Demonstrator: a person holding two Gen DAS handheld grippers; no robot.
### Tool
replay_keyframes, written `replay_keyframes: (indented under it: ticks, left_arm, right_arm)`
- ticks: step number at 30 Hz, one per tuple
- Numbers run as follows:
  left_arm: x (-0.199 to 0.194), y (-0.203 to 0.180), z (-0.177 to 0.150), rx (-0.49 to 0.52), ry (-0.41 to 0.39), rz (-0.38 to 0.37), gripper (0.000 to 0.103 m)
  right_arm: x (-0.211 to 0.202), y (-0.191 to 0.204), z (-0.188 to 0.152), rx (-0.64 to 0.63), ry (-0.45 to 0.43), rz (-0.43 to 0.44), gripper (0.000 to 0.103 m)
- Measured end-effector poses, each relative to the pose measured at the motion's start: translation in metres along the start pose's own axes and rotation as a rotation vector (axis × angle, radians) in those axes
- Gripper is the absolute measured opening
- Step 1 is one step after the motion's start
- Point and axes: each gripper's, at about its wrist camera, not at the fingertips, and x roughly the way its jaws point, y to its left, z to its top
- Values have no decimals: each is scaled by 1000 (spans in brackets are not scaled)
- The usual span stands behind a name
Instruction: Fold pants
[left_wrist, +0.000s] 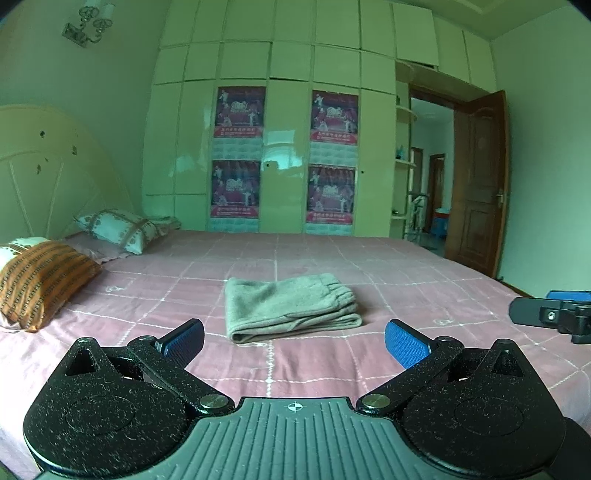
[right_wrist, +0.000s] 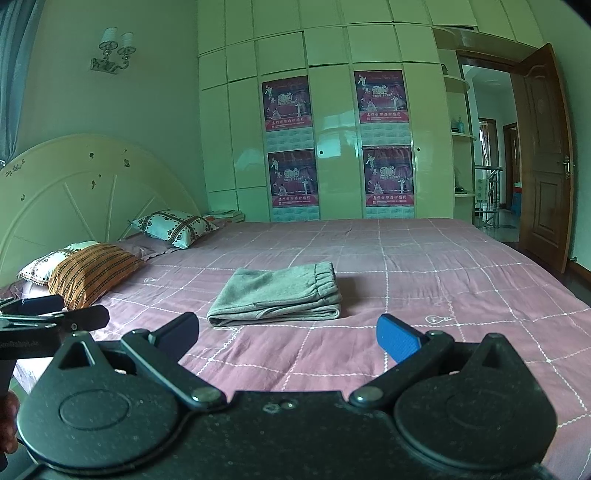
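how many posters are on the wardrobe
4, in two columns on the wardrobe: upper left, lower left, upper right, lower right. None appear hidden.

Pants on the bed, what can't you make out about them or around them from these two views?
- Pants: the underside and inner layers, hidden by the folds in both views.
- Posters: the print, too small in both views.
- Right claw: cut off by the edge in the left view, though it shows open in its own.
- Room past the door: mostly blocked by the frame.
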Motion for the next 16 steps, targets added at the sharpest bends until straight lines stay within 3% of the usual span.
replay_keyframes:
  ticks: [16]
  left_arm:
    - [-3, 3, 0, -18, -11, -15, 103]
  right_arm:
    - [0, -3, 0, -6, 1, 11, 97]
